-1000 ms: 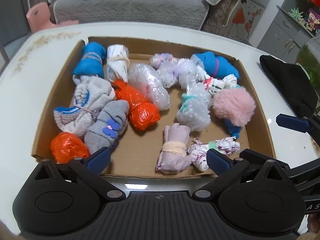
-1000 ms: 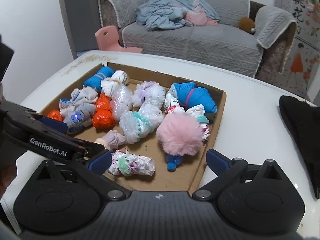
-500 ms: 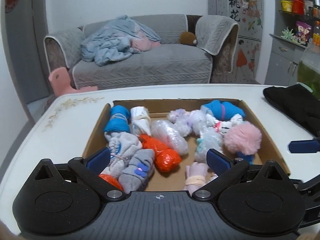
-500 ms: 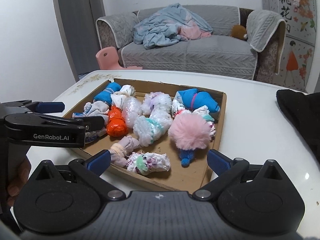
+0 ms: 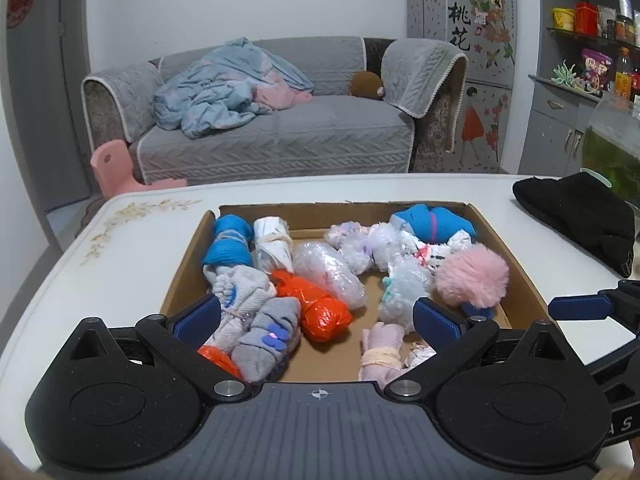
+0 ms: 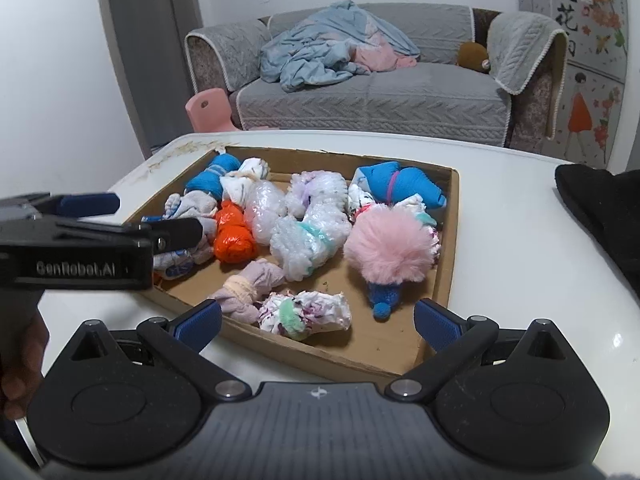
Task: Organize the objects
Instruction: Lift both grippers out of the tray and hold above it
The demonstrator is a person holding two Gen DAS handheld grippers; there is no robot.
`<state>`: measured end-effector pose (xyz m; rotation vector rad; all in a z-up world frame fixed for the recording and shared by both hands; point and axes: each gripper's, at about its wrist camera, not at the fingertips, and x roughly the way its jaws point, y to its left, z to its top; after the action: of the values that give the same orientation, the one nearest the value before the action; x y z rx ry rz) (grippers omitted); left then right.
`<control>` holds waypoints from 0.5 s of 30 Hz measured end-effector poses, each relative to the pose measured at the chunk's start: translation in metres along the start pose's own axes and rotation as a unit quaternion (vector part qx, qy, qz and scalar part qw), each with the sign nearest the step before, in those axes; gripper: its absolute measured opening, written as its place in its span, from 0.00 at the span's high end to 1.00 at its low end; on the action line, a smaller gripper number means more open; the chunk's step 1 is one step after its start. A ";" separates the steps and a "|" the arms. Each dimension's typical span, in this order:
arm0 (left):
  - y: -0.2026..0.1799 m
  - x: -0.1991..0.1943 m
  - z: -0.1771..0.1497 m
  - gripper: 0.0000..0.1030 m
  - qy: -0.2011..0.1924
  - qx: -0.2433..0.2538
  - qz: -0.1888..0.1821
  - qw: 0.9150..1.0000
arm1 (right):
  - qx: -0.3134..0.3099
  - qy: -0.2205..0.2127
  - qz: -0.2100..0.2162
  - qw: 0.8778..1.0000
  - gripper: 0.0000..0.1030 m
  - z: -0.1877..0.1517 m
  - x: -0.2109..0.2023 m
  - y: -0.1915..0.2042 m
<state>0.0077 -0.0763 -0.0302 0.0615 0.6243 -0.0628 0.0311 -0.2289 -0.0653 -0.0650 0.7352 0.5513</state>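
A shallow cardboard tray (image 5: 516,264) (image 6: 450,240) on the white table holds several rolled bundles: blue socks (image 5: 230,246), an orange plastic bundle (image 5: 320,308) (image 6: 232,236), clear plastic bundles (image 5: 328,272), grey socks (image 5: 264,340), a lilac roll (image 6: 244,290), a floral white bundle (image 6: 308,312) and a pink pompom (image 5: 472,276) (image 6: 388,244). My left gripper (image 5: 318,322) is open and empty, above the tray's near edge. My right gripper (image 6: 318,322) is open and empty, above the tray's near right corner. Each gripper shows at the edge of the other's view.
A black cloth (image 5: 580,216) (image 6: 600,204) lies on the table right of the tray. A glass bowl (image 5: 612,136) stands at the far right. A grey sofa (image 5: 276,136) and a pink chair (image 5: 116,168) are behind the table.
Both grippers have pulled back and tilted up from looking down into the tray, so the room behind shows. Nothing in the tray has moved. Both stay open.
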 end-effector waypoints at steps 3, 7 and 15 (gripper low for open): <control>-0.002 -0.003 -0.001 0.01 -0.003 0.004 0.002 1.000 | 0.009 -0.001 -0.002 1.000 0.01 0.000 -0.001 0.000; 0.001 -0.003 -0.003 0.01 -0.001 0.003 0.007 1.000 | 0.006 0.003 -0.002 1.000 0.01 -0.002 0.002 0.004; 0.013 0.000 -0.002 0.01 0.015 -0.024 0.017 0.999 | -0.001 0.003 0.004 1.000 0.01 -0.003 0.004 0.011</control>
<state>0.0077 -0.0634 -0.0318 0.0256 0.6542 -0.0141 0.0259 -0.2186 -0.0684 -0.0660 0.7414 0.5596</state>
